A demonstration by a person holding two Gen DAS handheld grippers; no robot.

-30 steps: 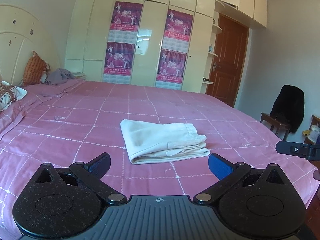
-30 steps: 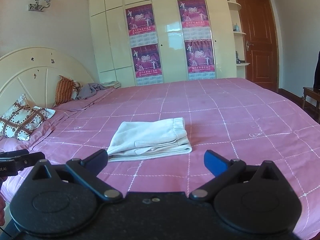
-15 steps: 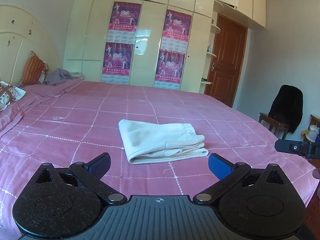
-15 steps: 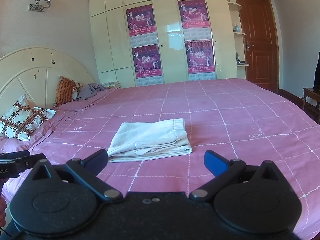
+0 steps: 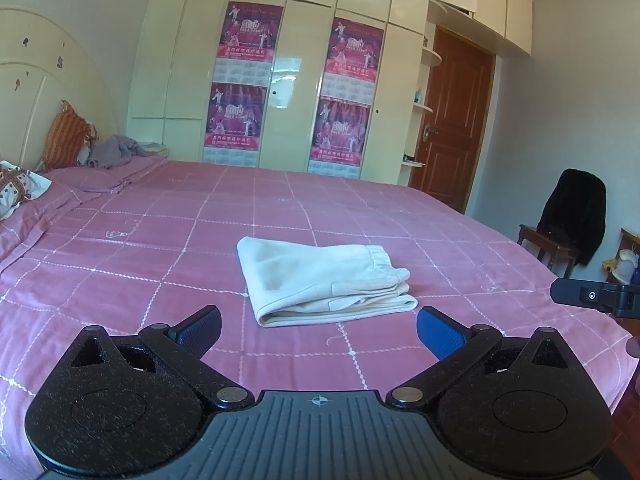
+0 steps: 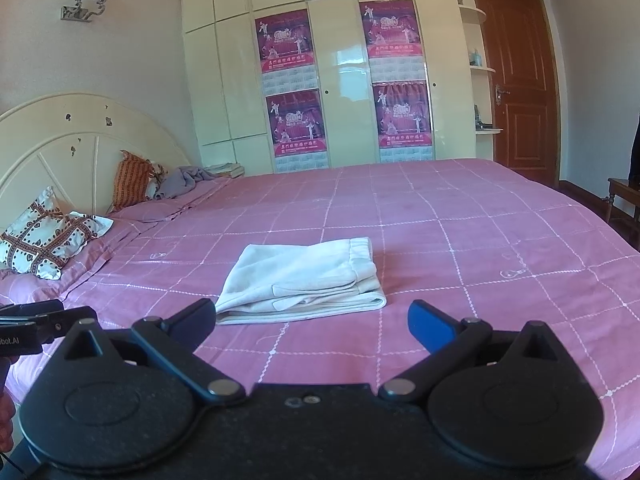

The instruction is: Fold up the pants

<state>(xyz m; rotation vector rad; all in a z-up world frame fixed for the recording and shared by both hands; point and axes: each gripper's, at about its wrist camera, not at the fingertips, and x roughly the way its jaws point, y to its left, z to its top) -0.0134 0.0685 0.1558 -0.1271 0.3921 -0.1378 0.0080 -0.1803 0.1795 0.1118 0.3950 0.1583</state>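
Pants [image 5: 326, 280] folded into a flat cream stack, lying mid-bed [image 5: 140, 248], nearer the front edge than the headboard [image 6: 80, 148]. Left claw [image 5: 319, 328] and right claw [image 6: 312, 320] both spread wide, empty, hovering apart from the stack.

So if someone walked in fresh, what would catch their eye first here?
Probably the folded cream pants, lying alone mid-bed on the pink checked bedspread. Next, the four magenta posters on the cream wardrobe behind. Both the left gripper and right gripper are open, short of the pants.
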